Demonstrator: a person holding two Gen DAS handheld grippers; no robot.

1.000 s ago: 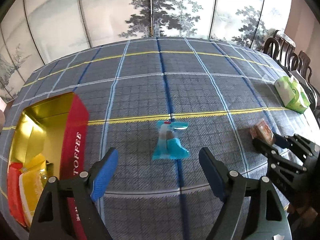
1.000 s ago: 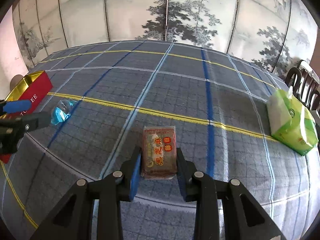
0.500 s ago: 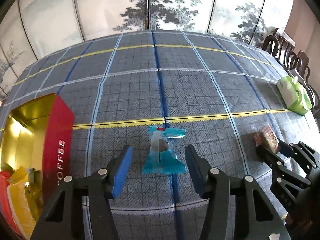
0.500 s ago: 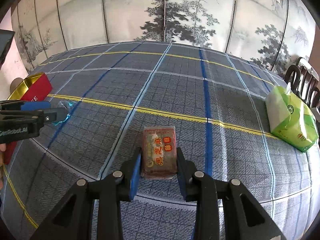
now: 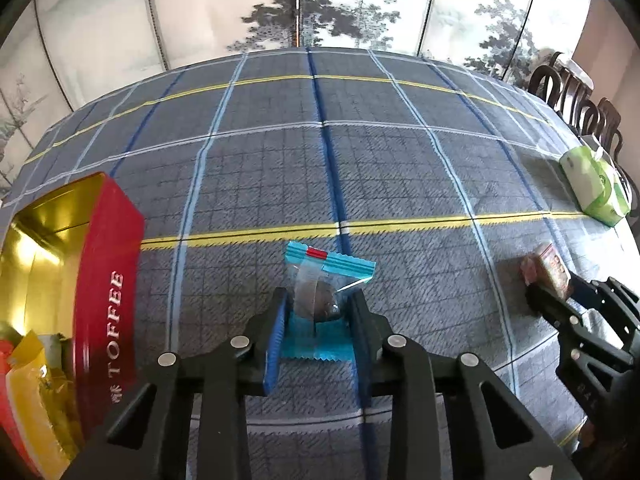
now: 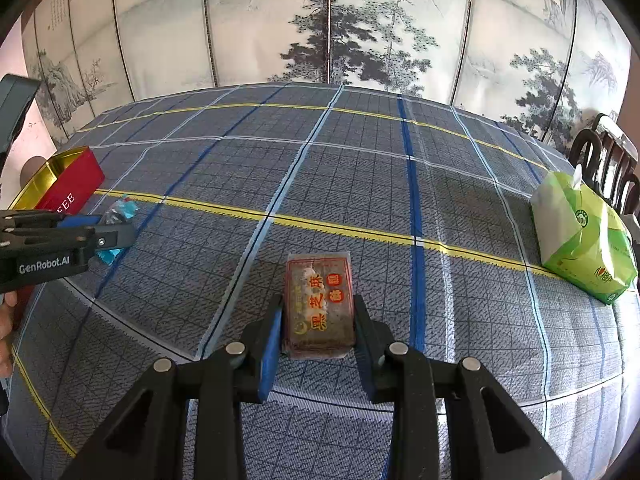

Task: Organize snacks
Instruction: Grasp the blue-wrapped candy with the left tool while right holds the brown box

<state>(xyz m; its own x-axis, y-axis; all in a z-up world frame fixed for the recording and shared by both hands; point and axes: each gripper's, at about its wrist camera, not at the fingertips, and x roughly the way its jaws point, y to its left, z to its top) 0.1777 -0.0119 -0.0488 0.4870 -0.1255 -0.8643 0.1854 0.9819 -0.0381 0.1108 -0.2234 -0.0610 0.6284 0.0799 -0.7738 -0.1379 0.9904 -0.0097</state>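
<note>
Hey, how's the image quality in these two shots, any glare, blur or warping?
Left wrist view: fisheye bows the tablecloth lines, and glare flares inside the gold toffee tin. Right wrist view: same bowing, dark corners, sharp label on the brown snack pack.

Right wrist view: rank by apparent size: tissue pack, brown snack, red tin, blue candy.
1. tissue pack
2. brown snack, close to the camera, so its rank against the pack is unsure
3. red tin, far off
4. blue candy, partly hidden

- You face a folding screen [image 6: 328, 32] painted with ink pines and misty hills
- Your table wears a grey-blue plaid cloth [image 5: 360, 160]
- Dark wooden chairs [image 5: 576, 104] line your right side, daylit
</note>
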